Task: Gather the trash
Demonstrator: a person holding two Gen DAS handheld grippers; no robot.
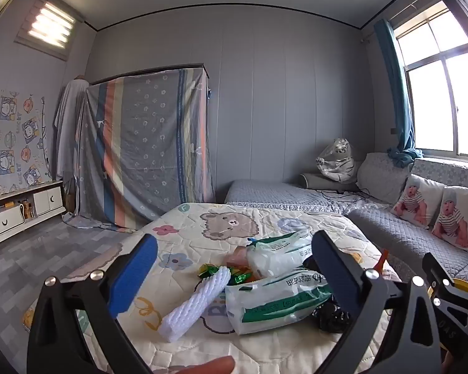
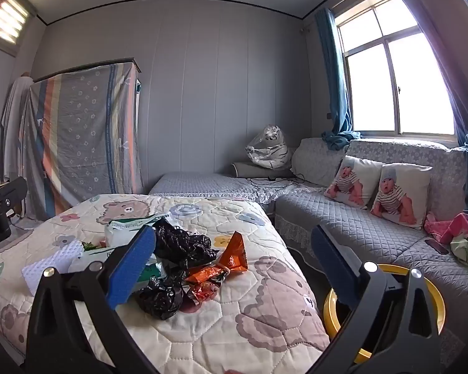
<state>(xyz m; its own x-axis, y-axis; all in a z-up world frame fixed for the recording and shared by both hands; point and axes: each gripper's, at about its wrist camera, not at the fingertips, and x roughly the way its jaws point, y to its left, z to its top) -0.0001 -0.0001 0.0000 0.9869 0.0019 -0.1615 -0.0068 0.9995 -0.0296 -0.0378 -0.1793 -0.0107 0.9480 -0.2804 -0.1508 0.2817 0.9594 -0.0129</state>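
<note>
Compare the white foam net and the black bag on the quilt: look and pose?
The foam net is white, ribbed and lies as a straight tube; the black bag is glossy and crumpled into a lump. The net lies at the pile's left edge; the bag sits mid-pile beside orange wrappers. Both rest on the quilt, ungripped.

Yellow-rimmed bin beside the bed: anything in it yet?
Cannot tell. The right claw, open, blocks most of the bin; the little inside that shows is dark.

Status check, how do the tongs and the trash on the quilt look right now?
Left tongs open, empty. Right tongs open, empty. Trash heaped on cartoon bear quilt: crumpled black plastic bag, orange snack wrapper, white-green tissue packs. Yellow-rimmed bin beside bed, path clear.
</note>
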